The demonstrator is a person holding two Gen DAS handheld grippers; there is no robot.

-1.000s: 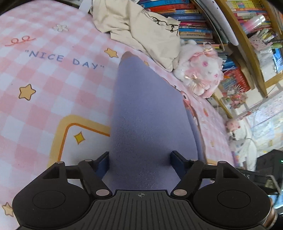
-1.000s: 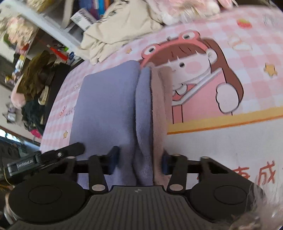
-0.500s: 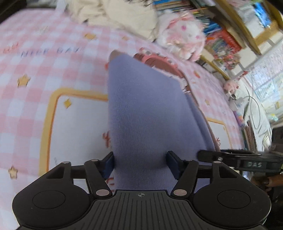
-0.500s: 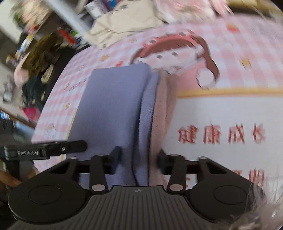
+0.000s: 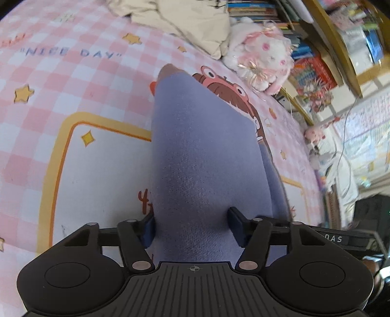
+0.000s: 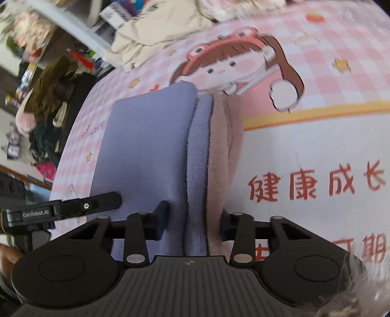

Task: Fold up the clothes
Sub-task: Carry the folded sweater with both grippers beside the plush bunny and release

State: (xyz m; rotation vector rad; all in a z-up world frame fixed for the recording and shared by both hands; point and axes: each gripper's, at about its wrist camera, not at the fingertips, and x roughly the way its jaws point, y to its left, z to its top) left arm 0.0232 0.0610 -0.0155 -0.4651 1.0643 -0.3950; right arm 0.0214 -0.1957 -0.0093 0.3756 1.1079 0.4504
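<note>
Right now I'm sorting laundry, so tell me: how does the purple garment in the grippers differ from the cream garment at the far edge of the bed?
The purple garment is folded into neat layers showing a pinkish lining; the cream garment lies crumpled in a heap. The purple one sits between the closing fingers of the left gripper and right gripper; the cream one is untouched beside the plush toy. Both rest on the pink checked bedspread.

We look steeply down from each wrist, close over the folded purple garment [image 5: 202,158] on the pink mat [image 6: 304,151]; both views share these.
</note>
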